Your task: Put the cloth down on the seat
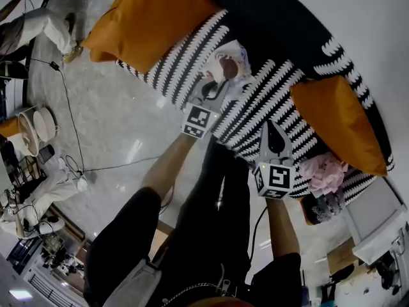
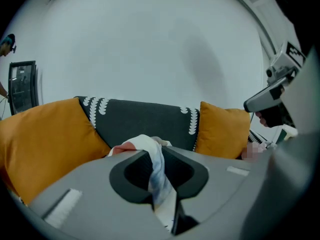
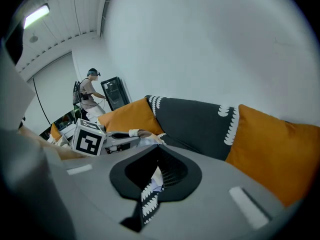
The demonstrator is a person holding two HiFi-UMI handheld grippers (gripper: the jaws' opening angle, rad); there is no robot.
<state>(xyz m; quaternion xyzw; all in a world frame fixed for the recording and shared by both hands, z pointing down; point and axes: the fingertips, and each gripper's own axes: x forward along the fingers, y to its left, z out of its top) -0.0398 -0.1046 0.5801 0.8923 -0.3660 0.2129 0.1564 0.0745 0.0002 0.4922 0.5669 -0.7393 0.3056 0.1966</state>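
Note:
The cloth (image 1: 230,62), white with brown and red patches, hangs over the black-and-white patterned sofa seat (image 1: 268,85). My left gripper (image 1: 218,87) is shut on it. In the left gripper view the cloth (image 2: 156,170) runs down between the two jaws and bunches over their tips. From the right gripper view, the left gripper (image 3: 131,134) is at the left with the cloth (image 3: 146,133) at its tip. My right gripper (image 1: 271,128) hovers over the seat to the right of the cloth, jaws together and holding nothing; only a thin slit shows the seat pattern below.
Orange cushions lie at both ends of the sofa (image 1: 150,15) (image 1: 339,117), with a dark backrest (image 2: 145,119) behind. A pink bundle (image 1: 326,171) lies on the seat's right end. Cables (image 1: 70,120) cross the floor at left. A person (image 3: 90,91) stands far off.

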